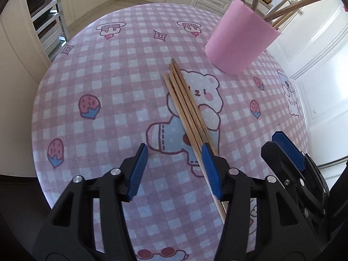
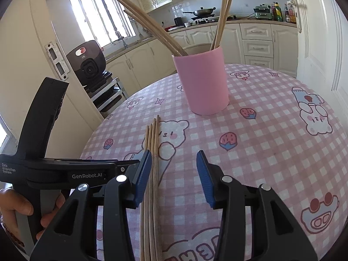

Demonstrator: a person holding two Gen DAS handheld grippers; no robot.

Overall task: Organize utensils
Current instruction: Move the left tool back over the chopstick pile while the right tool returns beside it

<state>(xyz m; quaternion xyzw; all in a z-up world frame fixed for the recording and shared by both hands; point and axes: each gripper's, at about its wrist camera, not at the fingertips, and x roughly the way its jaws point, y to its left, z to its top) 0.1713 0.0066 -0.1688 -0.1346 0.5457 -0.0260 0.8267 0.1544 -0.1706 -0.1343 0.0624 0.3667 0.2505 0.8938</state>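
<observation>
- Wooden chopsticks (image 1: pixel 187 108) lie bundled on the checked tabletop (image 1: pixel 108 108), near the pink cup (image 1: pixel 239 41)
- left gripper (image 1: pixel 175 169) and right gripper (image 2: pixel 174 178) both part-open, holding nothing

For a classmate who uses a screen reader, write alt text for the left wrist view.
An open left gripper hangs over a bundle of wooden chopsticks lying on a pink checked tablecloth. The bundle runs under its right-hand finger, not between the two. Behind stands a pink cup holding more chopsticks; the right gripper shows at the right edge.
</observation>
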